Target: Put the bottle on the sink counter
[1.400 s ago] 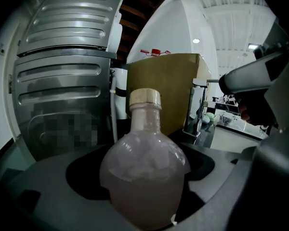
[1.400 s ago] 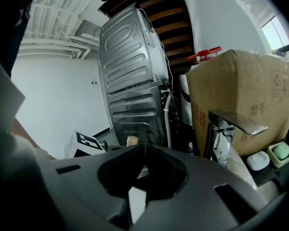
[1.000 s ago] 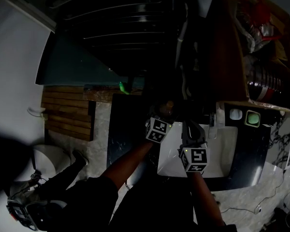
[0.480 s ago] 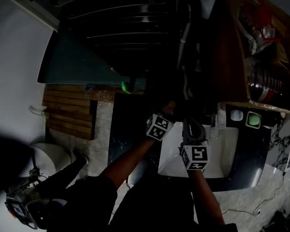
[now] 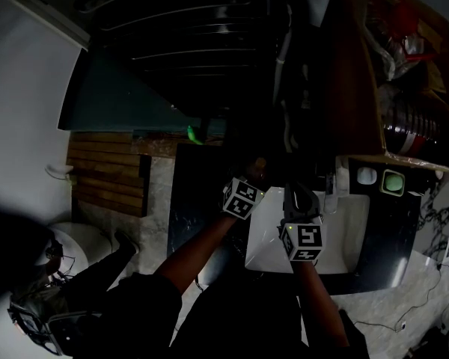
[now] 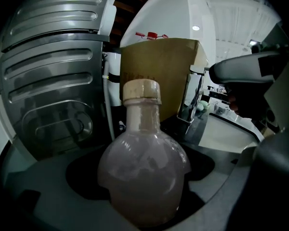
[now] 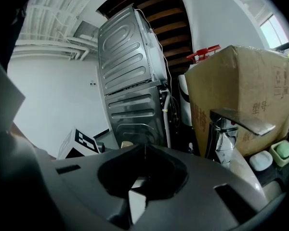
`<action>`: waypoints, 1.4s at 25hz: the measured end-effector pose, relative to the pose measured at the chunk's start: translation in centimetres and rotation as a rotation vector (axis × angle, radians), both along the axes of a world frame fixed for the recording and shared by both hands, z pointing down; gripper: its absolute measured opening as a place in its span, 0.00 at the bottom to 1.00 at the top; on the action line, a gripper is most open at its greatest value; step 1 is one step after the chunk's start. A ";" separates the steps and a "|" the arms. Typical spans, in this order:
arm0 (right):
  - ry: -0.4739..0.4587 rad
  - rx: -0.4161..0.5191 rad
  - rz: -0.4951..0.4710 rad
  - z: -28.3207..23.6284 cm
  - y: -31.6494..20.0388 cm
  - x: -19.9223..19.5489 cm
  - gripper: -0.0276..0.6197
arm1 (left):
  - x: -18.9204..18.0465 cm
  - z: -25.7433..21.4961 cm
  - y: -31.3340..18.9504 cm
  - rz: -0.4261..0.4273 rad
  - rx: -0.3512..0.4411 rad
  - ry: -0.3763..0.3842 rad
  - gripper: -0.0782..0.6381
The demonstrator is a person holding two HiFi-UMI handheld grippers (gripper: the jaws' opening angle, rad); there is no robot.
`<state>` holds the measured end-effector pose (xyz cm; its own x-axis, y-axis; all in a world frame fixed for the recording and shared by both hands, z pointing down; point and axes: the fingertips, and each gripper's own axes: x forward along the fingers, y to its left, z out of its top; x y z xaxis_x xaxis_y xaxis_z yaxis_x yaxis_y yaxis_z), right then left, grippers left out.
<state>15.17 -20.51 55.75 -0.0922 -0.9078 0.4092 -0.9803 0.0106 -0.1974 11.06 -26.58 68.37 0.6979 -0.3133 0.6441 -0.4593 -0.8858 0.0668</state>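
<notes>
Round-bodied bottle [image 6: 143, 172], beige cap, bulb full of cloudy pale liquid. Left gripper [image 5: 253, 176]: jaws clamped on the bulb, bottle upright over the dark desk [image 5: 202, 193], just left of the white sink [image 5: 348, 234]. Right gripper [image 7: 144, 153]: jaws pressed together, nothing between them, near the faucet [image 7: 233, 124].

Low and right of centre in my head view lies the dark desk [image 5: 385, 238] with a white basin [image 5: 344, 234] set in it. A chrome tap [image 5: 330, 191], a white dish [image 5: 365, 176] and a green dish [image 5: 391, 183] stand along its upper edge.
</notes>
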 end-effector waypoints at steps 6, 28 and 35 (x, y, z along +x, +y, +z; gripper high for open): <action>0.003 0.008 -0.005 -0.2 0.0 -0.1 0.10 | 0.0 -0.1 0.1 0.013 0.016 -0.003 0.67; -0.025 -0.008 -0.027 1.3 0.3 -0.9 0.10 | -0.4 0.2 1.1 0.099 0.033 -0.029 0.67; -0.029 -0.017 -0.074 1.9 -0.5 -2.0 0.10 | -0.5 0.3 1.3 0.114 0.050 -0.030 0.67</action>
